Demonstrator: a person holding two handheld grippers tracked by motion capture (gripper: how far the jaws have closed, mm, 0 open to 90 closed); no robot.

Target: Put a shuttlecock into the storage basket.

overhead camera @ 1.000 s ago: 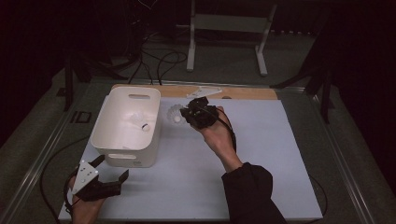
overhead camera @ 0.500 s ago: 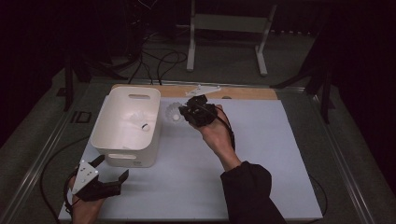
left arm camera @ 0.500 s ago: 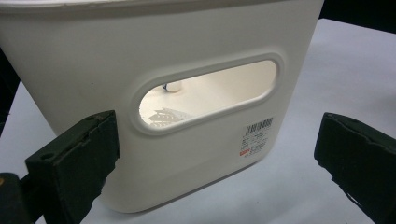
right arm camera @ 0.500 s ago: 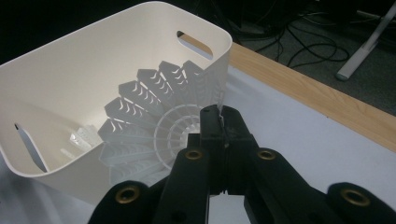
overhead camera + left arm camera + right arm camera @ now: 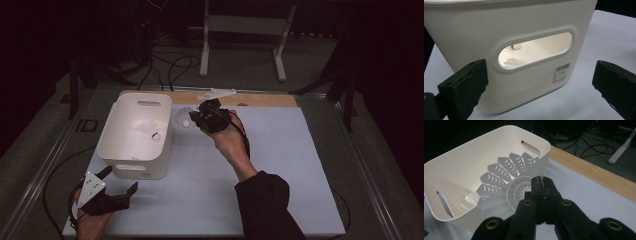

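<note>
High view, compared with the frames a moment before, shows next to nothing changed — the right tongs (image 5: 196,119) hang in the same place just beside the white tub (image 5: 116,131), pinched tight on the rim of a white plastic shuttlecock (image 5: 184,119), so the carry seems paused short of the drop. Right gripper view has the shuttlecock's skirt (image 5: 506,182) fanned out against the tub's near wall (image 5: 459,167), outside it rather than over the opening, while another shuttlecock (image 5: 149,131) — as far as the dim picture lets me judge — already lies inside. Left tongs (image 5: 117,181) rest wide apart and empty on the desk (image 5: 280,165) at the tub's handle end.
</note>
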